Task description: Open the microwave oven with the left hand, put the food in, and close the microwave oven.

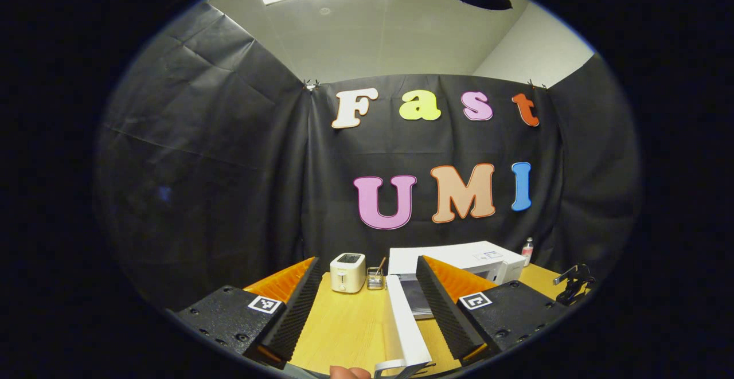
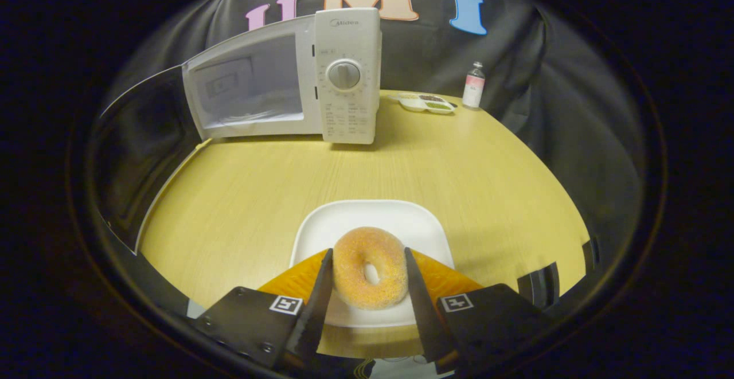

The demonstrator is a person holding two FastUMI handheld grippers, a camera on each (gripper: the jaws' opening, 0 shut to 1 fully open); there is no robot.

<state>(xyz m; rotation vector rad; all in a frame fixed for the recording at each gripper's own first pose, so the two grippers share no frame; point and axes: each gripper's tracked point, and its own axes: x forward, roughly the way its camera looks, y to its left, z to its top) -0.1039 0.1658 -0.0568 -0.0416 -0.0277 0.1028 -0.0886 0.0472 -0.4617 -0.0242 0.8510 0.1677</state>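
Sugared donut [image 2: 370, 268] sat pinched between the right gripper [image 2: 369, 278] fingers, low centre, over a white plate [image 2: 367, 221]. Microwave [image 2: 287, 81] stood upper left — door [image 2: 140, 149] swung open. Left gripper [image 1: 367, 299] gaped wide around the door's edge — untouched.

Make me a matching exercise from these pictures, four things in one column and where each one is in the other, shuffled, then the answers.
Things:
1. doughnut
2. microwave door
3. toaster
4. small bottle

Places:
A. between the left hand-held gripper's fingers
B. table's back edge, right of the microwave
C. between the right hand-held gripper's fingers, over the white plate
D. left of the microwave, beside a small wire basket

Pairs: 1-C, 2-A, 3-D, 4-B
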